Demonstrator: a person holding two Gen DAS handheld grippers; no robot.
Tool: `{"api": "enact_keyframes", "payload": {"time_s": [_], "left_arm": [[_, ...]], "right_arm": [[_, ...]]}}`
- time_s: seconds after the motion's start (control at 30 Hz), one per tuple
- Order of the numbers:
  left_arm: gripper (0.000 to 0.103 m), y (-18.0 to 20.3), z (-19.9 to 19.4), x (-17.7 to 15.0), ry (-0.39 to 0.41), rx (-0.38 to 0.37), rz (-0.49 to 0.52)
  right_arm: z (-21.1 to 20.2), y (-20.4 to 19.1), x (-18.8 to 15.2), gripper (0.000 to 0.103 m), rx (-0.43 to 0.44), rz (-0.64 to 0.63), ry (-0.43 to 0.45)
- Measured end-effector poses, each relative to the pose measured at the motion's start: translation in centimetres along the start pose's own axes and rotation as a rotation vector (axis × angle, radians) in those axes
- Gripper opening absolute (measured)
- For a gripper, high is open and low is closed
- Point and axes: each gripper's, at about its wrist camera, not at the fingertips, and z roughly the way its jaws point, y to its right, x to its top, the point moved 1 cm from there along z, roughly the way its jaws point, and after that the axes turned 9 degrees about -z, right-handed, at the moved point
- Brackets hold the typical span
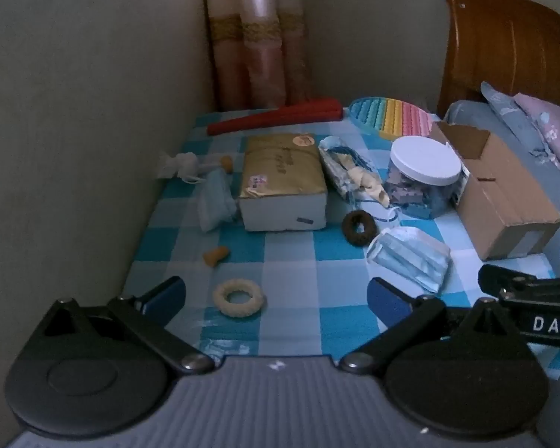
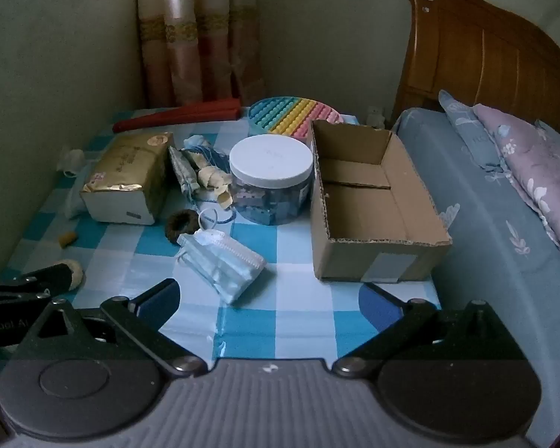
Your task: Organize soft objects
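Nothing looks sorted yet: the cardboard box point(image 2: 369, 201) at 1 o'clock is empty, both the left gripper point(image 1: 276, 295) and right gripper point(image 2: 268, 296) gape wide holding nothing, while the cream ring point(image 1: 238, 297), brown scrunchie point(image 2: 181, 225) and face masks point(image 2: 224, 263) at 11 o'clock lie loose on the checked cloth point(image 2: 298, 321)

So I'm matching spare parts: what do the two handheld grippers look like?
Both alike: the left gripper and right gripper have black linkage arms, round black pivot discs, blue finger pads and a ribbed grey body. White lettering marks their sides.
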Motion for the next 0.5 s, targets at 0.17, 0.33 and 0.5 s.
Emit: {"api": "enact_keyframes", "payload": {"time_s": [0.17,0.33,0.5], "left_arm": [[0.102,0.0,0.1,0.1,-0.023,-0.014,-0.011],[0.102,-0.1,0.1,0.1,-0.01,-0.013,-0.009],[0.102,0.0,0.1,0.0,-0.006,-0.007,-0.007]], "right_arm": [[0.3,-0.2,-0.2,0.103,-0.002,-0.002,-0.006],[-0.2,-0.1,0.3,0.103,-0.006,0.0,-0.001],[-0.1,-0.2,0.2,0.103,-0.007,-0.006,0.003]]}}
